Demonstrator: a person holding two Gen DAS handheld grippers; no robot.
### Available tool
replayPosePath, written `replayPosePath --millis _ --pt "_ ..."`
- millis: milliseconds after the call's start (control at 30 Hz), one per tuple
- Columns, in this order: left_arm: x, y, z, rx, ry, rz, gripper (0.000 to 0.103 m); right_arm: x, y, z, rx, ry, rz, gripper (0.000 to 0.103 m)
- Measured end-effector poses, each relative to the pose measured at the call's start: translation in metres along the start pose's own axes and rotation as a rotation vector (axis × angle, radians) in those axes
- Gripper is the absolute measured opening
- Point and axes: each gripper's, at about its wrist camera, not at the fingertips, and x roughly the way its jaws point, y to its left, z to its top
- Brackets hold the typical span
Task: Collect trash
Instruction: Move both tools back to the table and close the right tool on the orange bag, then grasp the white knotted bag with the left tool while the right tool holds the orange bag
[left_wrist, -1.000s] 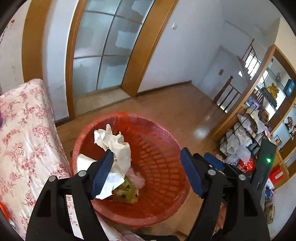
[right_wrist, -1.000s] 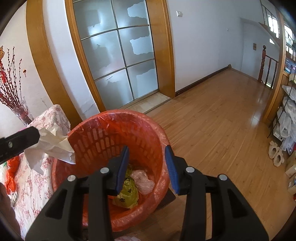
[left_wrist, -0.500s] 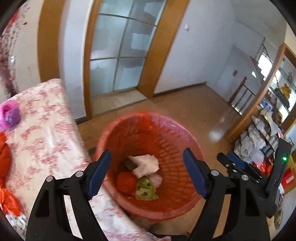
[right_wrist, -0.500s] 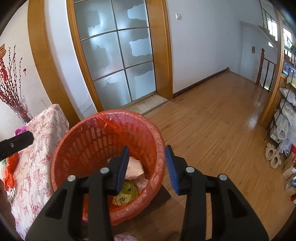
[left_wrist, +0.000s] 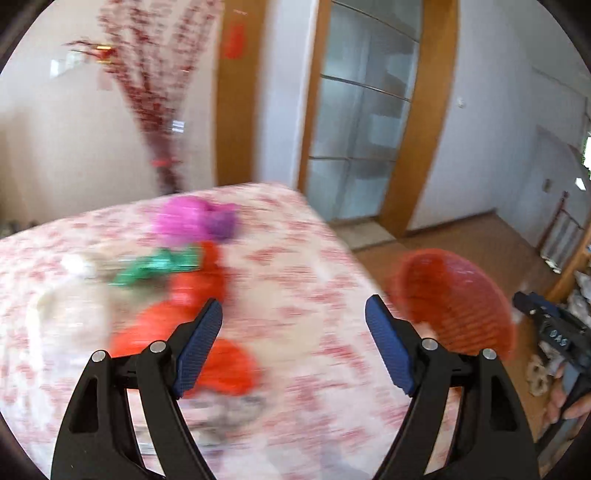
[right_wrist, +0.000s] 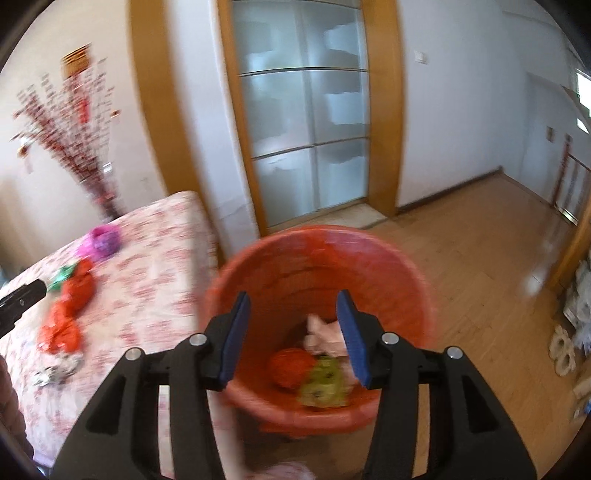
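Note:
My left gripper (left_wrist: 293, 345) is open and empty above the floral tablecloth (left_wrist: 314, 302). Blurred trash lies ahead of it: orange-red bags (left_wrist: 177, 314), a green wrapper (left_wrist: 155, 267), a magenta bag (left_wrist: 195, 223). The red basket (left_wrist: 454, 295) stands to its right beside the table. My right gripper (right_wrist: 291, 332) is open and empty over the red basket (right_wrist: 317, 254), which holds white paper (right_wrist: 323, 330), a red ball (right_wrist: 290, 367) and a green-yellow wrapper (right_wrist: 323, 382). The table trash also shows in the right wrist view (right_wrist: 68, 306).
A vase of red branches (right_wrist: 81, 147) stands at the table's far end. Frosted glass doors (right_wrist: 306, 122) with wooden frames are behind. Wood floor (right_wrist: 480, 258) extends right, with shelves and slippers (right_wrist: 561, 350) at the right edge.
The white paper dropped from my left gripper into the basket. My left gripper swung left from over the basket to over the table. My right gripper opened wider and shifted left.

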Motion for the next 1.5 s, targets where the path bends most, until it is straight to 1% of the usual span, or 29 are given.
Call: replayPosePath --millis 100,167,367,500,600,700,833,867,900,933,1067,1133,1200,1300,1400,1500 --pt "-0.014 0.039 -0.007 -0.029 -0.018 0.082 0.082 -0.001 0.047 -0.003 -0.062 0.012 0.069 0.049" --pt "-0.022 0.069 -0.014 -0.058 -0.016 0.133 0.082 -0.002 0.075 -0.008 -0.094 0.022 0.114 0.049" --pt "-0.042 0.149 -0.035 -0.139 -0.011 0.276 0.082 0.005 0.175 -0.025 -0.204 0.075 0.278 0.049" --pt "-0.051 0.188 -0.047 -0.191 -0.004 0.323 0.082 0.019 0.238 -0.037 -0.269 0.127 0.372 0.048" --pt "-0.056 0.213 -0.055 -0.222 -0.001 0.345 0.082 0.031 0.275 -0.047 -0.314 0.161 0.404 0.048" --pt "-0.061 0.231 -0.064 -0.251 0.006 0.359 0.082 0.041 0.303 -0.056 -0.371 0.175 0.408 0.048" --pt "-0.060 0.250 -0.073 -0.284 0.017 0.364 0.082 0.050 0.327 -0.064 -0.435 0.182 0.392 0.049" --pt "-0.059 0.254 -0.074 -0.292 0.020 0.362 0.082 0.053 0.332 -0.065 -0.451 0.185 0.383 0.050" --pt "-0.057 0.256 -0.075 -0.298 0.023 0.359 0.082 0.056 0.336 -0.067 -0.478 0.191 0.369 0.055" --pt "-0.057 0.259 -0.076 -0.303 0.026 0.357 0.082 0.058 0.339 -0.069 -0.498 0.195 0.356 0.057" --pt "-0.053 0.264 -0.076 -0.313 0.029 0.352 0.082 0.067 0.344 -0.075 -0.548 0.204 0.315 0.057" --pt "-0.051 0.265 -0.073 -0.317 0.031 0.346 0.082 0.072 0.344 -0.076 -0.559 0.210 0.306 0.054" --pt "-0.049 0.265 -0.071 -0.321 0.032 0.337 0.082 0.075 0.343 -0.077 -0.568 0.208 0.292 0.042" --pt "-0.043 0.264 -0.066 -0.320 0.038 0.323 0.082 0.073 0.337 -0.071 -0.539 0.213 0.315 0.034" --pt "-0.034 0.262 -0.056 -0.321 0.045 0.299 0.082 0.065 0.330 -0.066 -0.520 0.198 0.332 0.032" --pt "-0.021 0.263 -0.044 -0.324 0.058 0.289 0.082 0.054 0.317 -0.058 -0.486 0.182 0.363 0.032"
